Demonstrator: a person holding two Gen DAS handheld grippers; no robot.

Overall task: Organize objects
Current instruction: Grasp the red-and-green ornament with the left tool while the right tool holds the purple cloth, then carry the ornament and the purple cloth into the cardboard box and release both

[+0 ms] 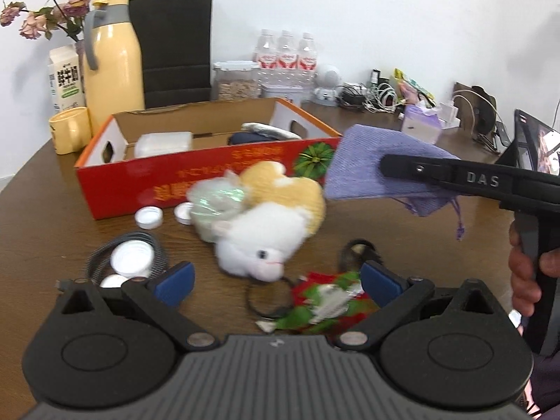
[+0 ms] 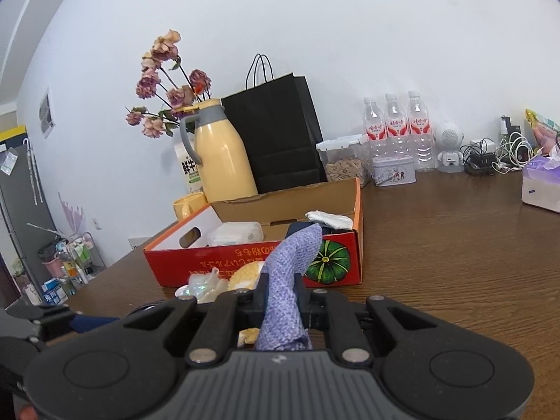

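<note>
The purple knitted pouch [image 2: 288, 280] is soft, light and floppy, so its middle gives the surest hold. The right gripper [image 2: 281, 301] is clamped on it just before the red box [image 2: 357, 210]. The left gripper [image 1: 276, 281] gapes empty above the plush toy [image 1: 266, 231].

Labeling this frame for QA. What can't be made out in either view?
- Red box contents: near wall hides the floor in both views; dark item unidentifiable.
- Plush toy: motion-blurred, left wrist view.
- Right gripper pads: hidden by the purple cloth they clamp.
- Snack wrapper: blurred, print unreadable, partly behind the open left gripper.
</note>
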